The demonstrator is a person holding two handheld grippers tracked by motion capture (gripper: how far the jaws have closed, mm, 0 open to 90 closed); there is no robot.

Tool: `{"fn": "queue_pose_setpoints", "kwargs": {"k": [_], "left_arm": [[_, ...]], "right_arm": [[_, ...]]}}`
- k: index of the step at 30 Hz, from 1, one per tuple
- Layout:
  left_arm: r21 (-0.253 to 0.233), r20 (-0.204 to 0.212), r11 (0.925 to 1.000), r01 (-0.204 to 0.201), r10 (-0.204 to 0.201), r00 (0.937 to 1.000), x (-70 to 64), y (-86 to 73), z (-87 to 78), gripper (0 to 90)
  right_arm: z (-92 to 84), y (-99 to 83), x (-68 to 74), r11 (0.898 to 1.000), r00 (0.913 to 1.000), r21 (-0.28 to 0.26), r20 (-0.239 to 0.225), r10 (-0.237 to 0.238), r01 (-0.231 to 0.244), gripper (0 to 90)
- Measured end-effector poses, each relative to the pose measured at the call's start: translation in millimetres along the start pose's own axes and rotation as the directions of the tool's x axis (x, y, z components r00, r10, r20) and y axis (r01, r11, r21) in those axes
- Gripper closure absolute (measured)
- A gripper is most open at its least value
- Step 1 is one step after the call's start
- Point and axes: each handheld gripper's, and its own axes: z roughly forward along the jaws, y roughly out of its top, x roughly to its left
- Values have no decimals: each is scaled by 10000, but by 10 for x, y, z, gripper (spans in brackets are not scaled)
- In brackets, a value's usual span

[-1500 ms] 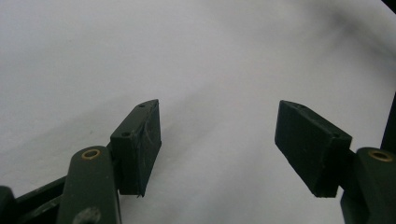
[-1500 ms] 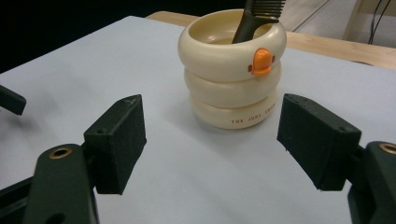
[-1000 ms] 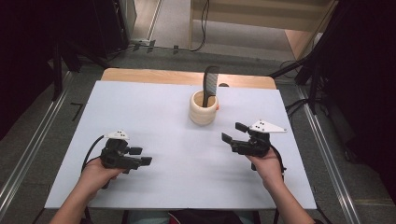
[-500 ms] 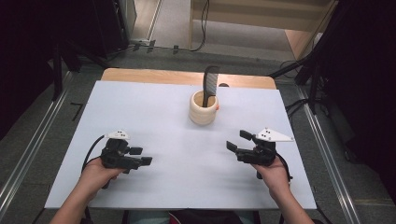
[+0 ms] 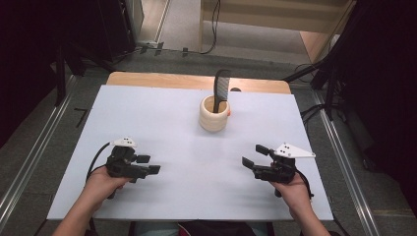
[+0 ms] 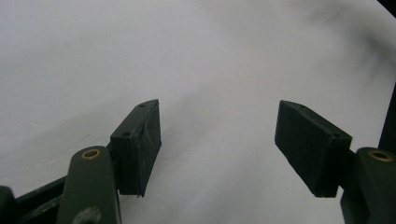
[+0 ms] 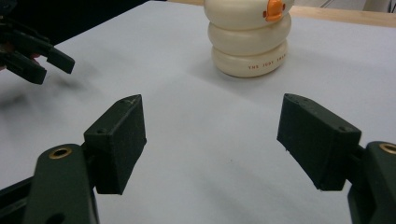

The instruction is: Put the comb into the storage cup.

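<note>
From the high view I have my left gripper (image 5: 148,164) resting low at about eight o'clock on the white table (image 5: 162,113), and my right gripper (image 5: 254,156) at about four o'clock, each in a hand that comes in from the near edge. Both point inward toward the middle of the table and toward each other, well apart. On both, the jaws stand spread wide with nothing between them; in the left gripper view (image 6: 219,140) I see only bare white surface between the pads, and in the right gripper view (image 7: 210,140) the same, with the left gripper farther off at the upper left.

The cream ribbed cup (image 5: 215,113) stands upright at about twelve o'clock from the table's centre, toward the far side, with a black comb (image 5: 222,90) standing in it and rising above the rim. In the right gripper view the cup (image 7: 249,42) sits ahead of my jaws, slightly right of centre, with an orange tab (image 7: 274,9) on its side. Neither gripper touches the cup; both are well clear of it.
</note>
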Motion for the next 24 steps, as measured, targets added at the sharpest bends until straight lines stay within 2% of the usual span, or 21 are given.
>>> {"fn": "queue_pose_setpoints", "kwargs": {"k": [24], "left_arm": [[4,62,10000,-13,13,10000,-3,-2,3,322]], "right_arm": [[-163,-119,-78,9999,9997,107,222,-39,37,217]]}}
